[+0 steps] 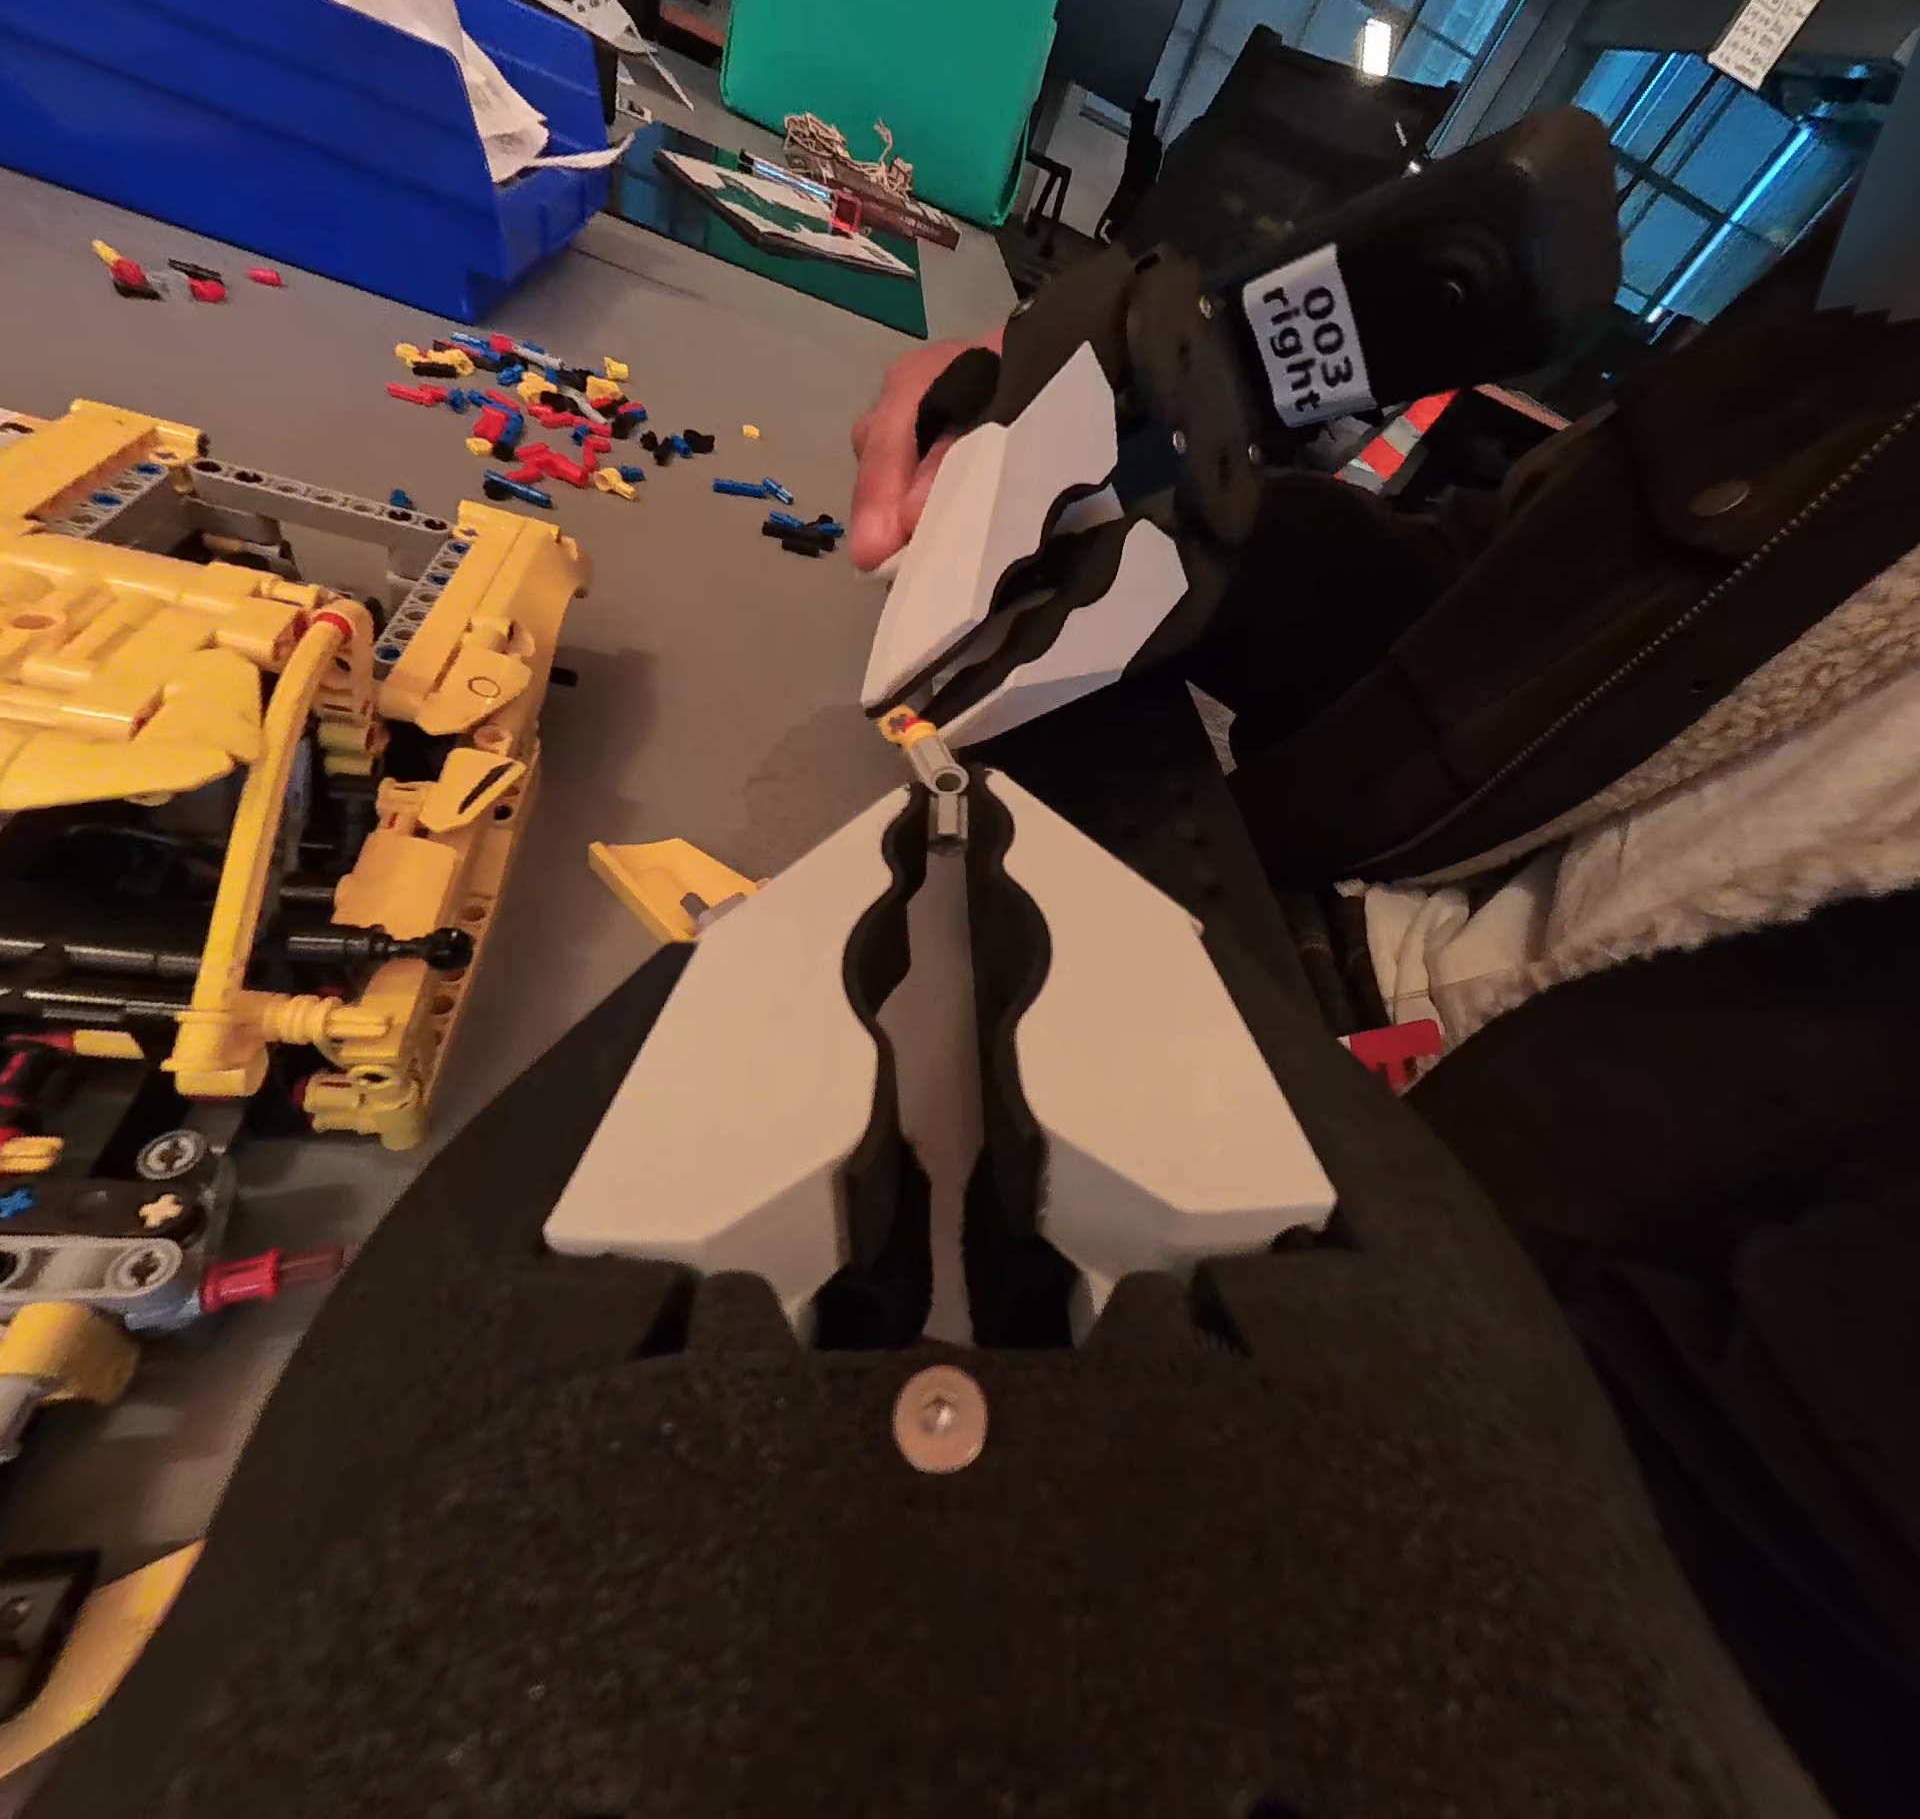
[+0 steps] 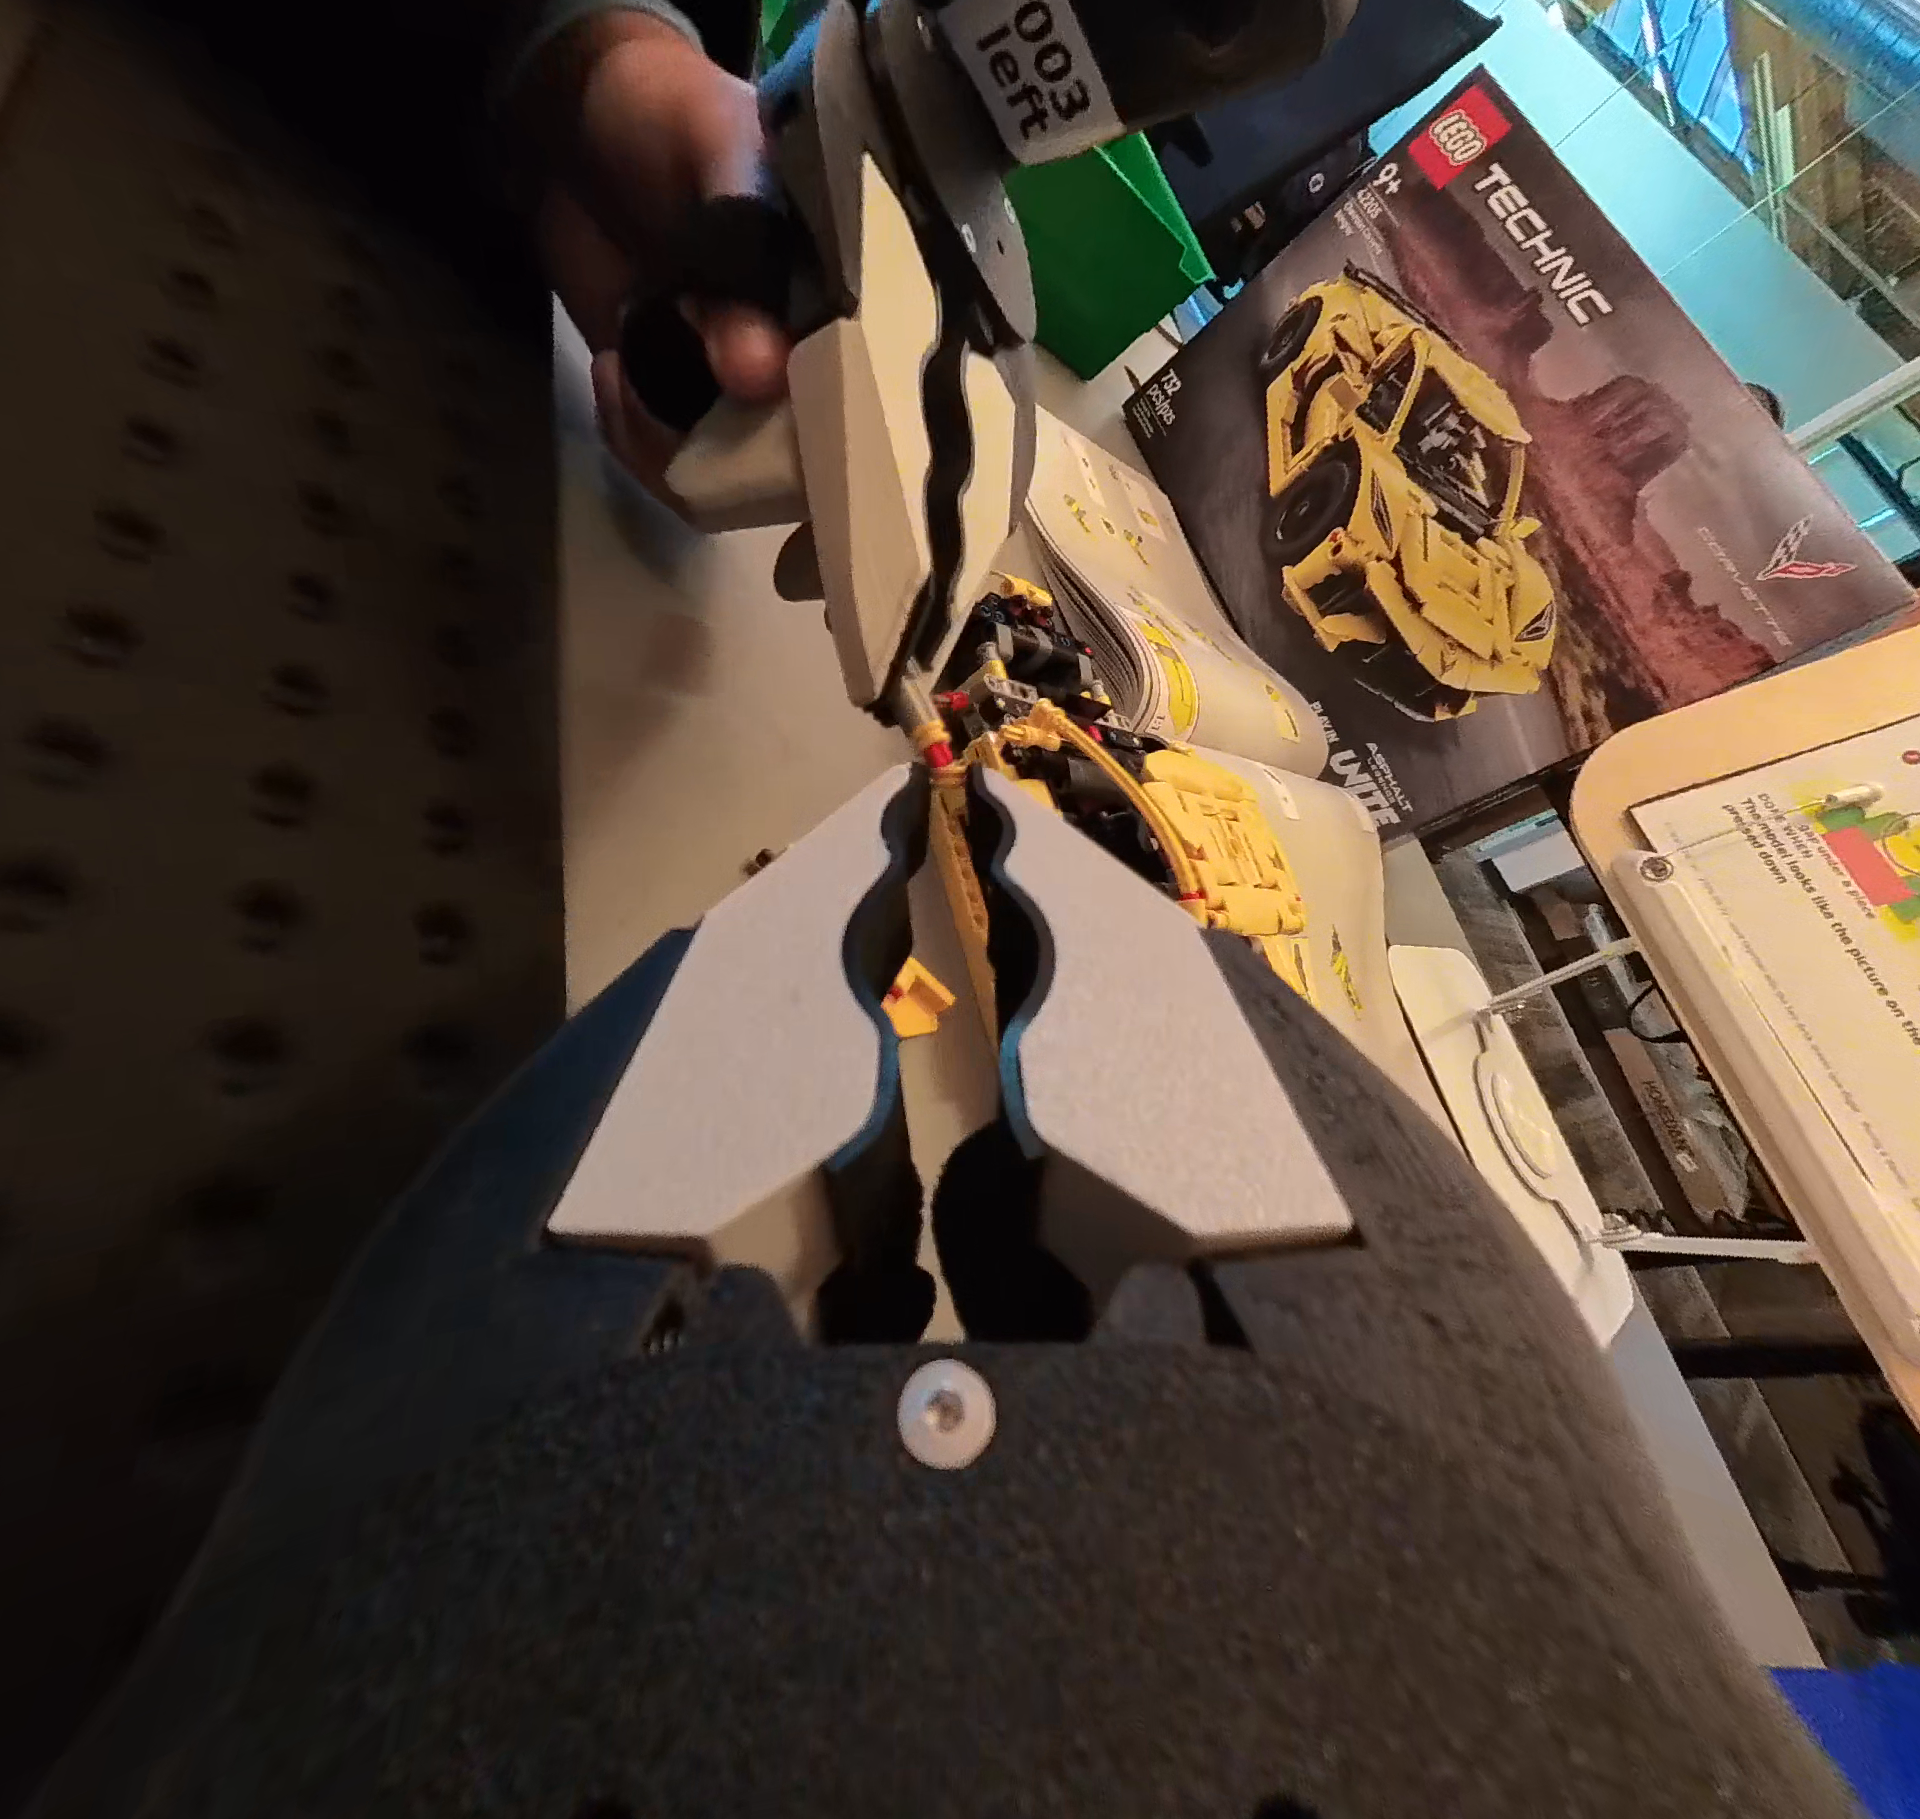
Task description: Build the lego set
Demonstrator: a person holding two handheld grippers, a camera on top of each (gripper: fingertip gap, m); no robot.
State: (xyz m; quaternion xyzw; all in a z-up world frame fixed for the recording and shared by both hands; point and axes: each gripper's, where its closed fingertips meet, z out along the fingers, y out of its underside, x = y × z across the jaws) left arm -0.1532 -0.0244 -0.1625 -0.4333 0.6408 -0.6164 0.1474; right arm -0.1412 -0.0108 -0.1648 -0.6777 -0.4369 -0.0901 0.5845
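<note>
Left wrist view: the grey worktop [image 1: 727,626] carries the yellow car [image 1: 260,730] at left, with bare room between it and the edge. Loose parts [image 1: 540,419] lie beyond. Left tongs [image 1: 948,798] pinch a grey connector [image 1: 948,782]; right tongs [image 1: 914,720] pinch its yellow pin [image 1: 899,725].

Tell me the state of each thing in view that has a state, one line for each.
left gripper: shut on the grey connector
grey connector: held in the air
right gripper: shut on the yellow piece
yellow piece: touching the connector's end
yellow car model: partly built
loose small parts: scattered on the table
</note>
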